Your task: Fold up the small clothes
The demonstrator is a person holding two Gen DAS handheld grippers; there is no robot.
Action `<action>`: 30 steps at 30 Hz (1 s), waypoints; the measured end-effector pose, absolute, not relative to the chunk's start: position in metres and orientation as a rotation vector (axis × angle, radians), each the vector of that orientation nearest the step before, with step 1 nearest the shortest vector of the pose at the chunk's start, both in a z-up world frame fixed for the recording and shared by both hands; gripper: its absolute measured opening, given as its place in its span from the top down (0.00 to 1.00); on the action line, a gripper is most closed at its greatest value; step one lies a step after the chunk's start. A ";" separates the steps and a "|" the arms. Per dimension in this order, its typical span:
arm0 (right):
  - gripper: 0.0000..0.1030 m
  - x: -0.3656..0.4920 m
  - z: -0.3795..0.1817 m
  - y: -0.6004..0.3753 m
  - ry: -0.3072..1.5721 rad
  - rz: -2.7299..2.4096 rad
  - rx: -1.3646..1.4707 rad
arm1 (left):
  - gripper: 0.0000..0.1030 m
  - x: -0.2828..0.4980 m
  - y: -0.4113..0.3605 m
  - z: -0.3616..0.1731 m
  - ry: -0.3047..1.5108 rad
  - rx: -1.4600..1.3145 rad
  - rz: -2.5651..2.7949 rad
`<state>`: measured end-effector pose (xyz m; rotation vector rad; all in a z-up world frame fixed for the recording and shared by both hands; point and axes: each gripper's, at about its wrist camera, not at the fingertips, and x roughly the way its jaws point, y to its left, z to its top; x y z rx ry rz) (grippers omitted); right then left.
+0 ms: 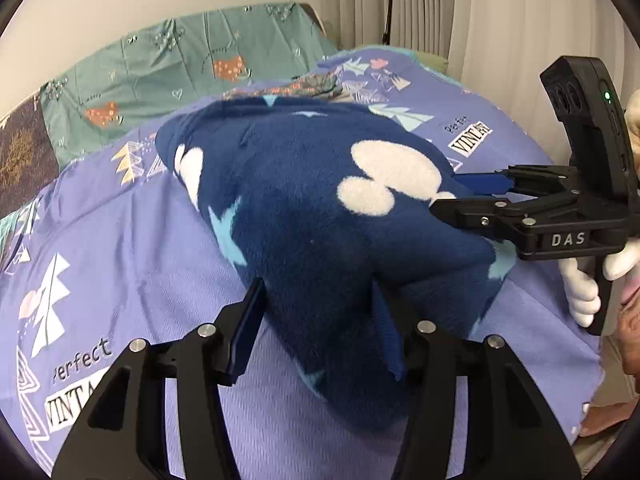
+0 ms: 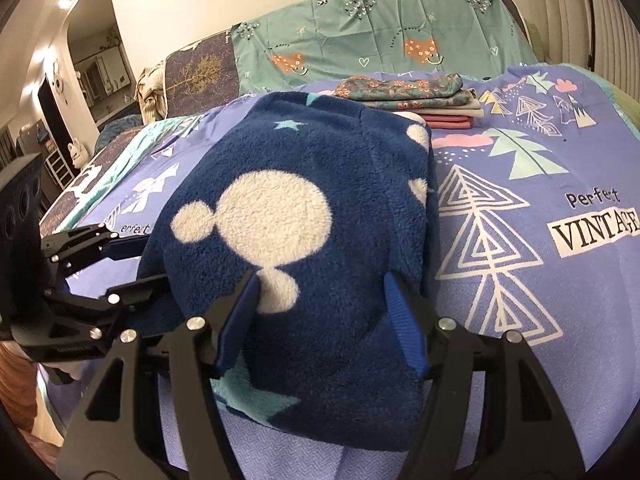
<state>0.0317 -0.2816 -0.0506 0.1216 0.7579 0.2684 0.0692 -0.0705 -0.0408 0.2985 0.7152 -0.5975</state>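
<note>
Fleece, navy with white blobs and pale stars (image 1: 320,216), is bunched up on the purple printed bedspread (image 1: 132,248). Left gripper (image 1: 316,328) clamps the near corner of it, fabric packed between the blue pads. Right gripper (image 2: 320,320) bites the other near edge just as firmly. Folded clothes (image 2: 412,100) sit stacked beyond, near the teal sheet (image 2: 380,36).
</note>
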 end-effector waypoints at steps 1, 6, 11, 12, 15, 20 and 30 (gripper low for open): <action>0.37 0.032 -0.049 -0.281 0.761 0.266 0.118 | 0.49 0.066 -0.072 -0.039 0.708 0.317 -0.598; 0.36 0.032 -0.047 -0.277 0.760 0.246 0.087 | 0.49 0.068 -0.070 -0.036 0.699 0.331 -0.605; 0.36 0.032 -0.048 -0.280 0.763 0.253 0.097 | 0.48 0.068 -0.065 -0.038 0.697 0.304 -0.609; 0.36 0.033 -0.048 -0.279 0.765 0.252 0.095 | 0.48 0.068 -0.066 -0.038 0.695 0.307 -0.607; 0.36 0.033 -0.048 -0.279 0.765 0.251 0.094 | 0.48 0.067 -0.065 -0.037 0.692 0.311 -0.605; 0.36 0.033 -0.045 -0.280 0.770 0.244 0.097 | 0.49 0.068 -0.062 -0.022 0.694 0.258 -0.637; 0.67 0.061 -0.011 -0.284 0.697 0.242 0.161 | 0.59 0.157 -0.082 -0.016 0.697 0.251 -0.593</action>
